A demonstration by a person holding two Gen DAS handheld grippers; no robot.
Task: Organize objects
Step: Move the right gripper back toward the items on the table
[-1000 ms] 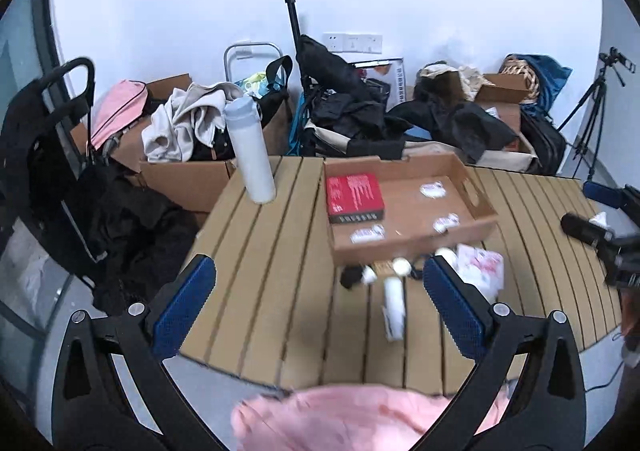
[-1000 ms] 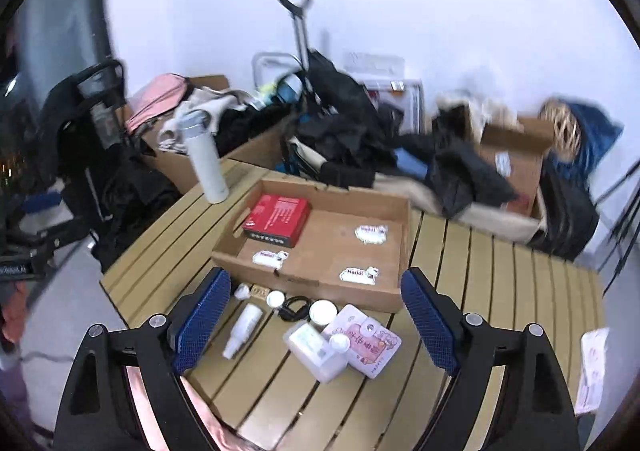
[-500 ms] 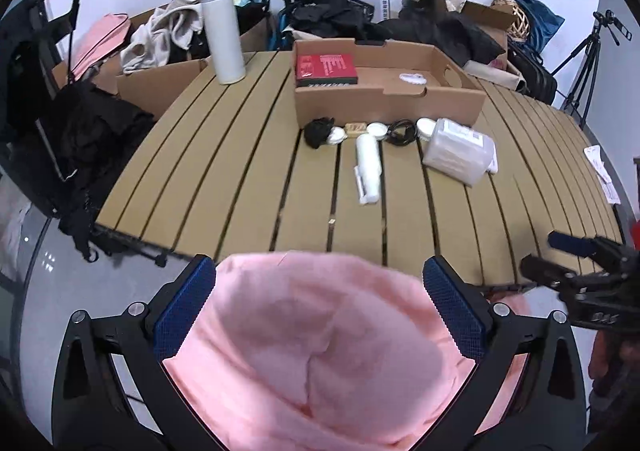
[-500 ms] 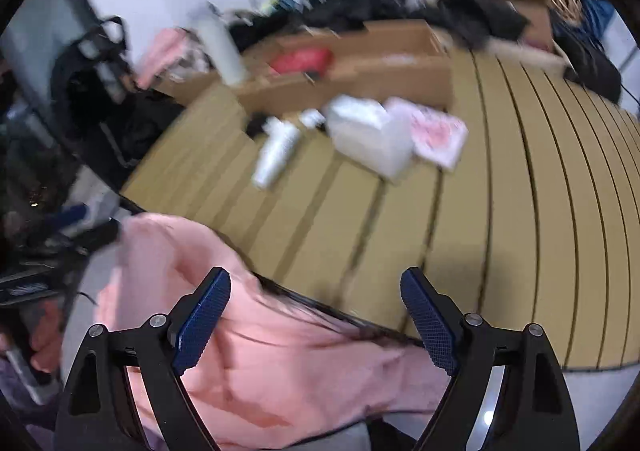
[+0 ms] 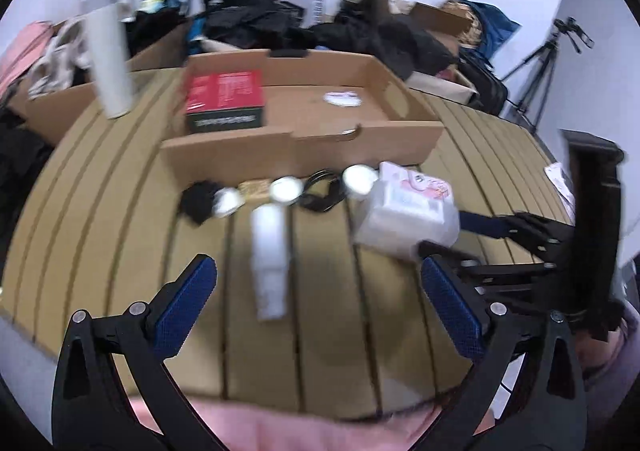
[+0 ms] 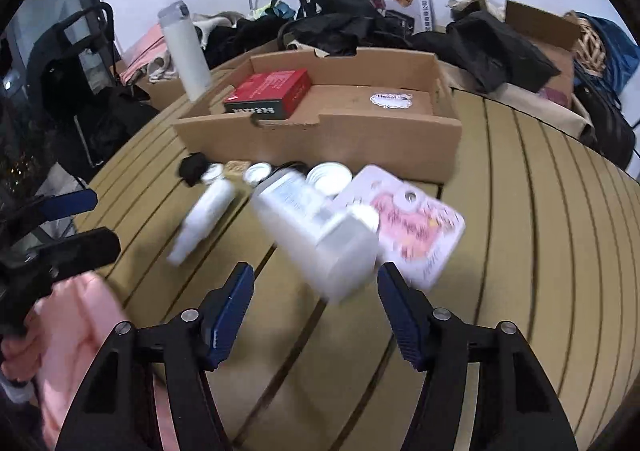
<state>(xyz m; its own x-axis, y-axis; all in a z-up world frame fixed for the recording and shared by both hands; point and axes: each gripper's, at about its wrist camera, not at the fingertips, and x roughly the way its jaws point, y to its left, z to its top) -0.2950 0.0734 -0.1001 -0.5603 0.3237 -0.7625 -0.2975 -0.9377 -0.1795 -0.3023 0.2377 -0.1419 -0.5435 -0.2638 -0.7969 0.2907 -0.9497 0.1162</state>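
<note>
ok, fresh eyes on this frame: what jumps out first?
The open cardboard box in the middle of the slatted table, with a red box in its left end. In front of it lies a loose row of small items, chiefly a white container right ahead of the open right gripper. A tall white bottle stands at the far left.

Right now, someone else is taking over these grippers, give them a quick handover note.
Left gripper: open, empty, above the white tube.
Right gripper: open, empty, nearing the white rectangular container.
The cardboard tray holds only the red box and a sticker.
Left to do: tube, container, pink packet, round lids, black items in front of the tray. White bottle stands at the table's far left.
</note>
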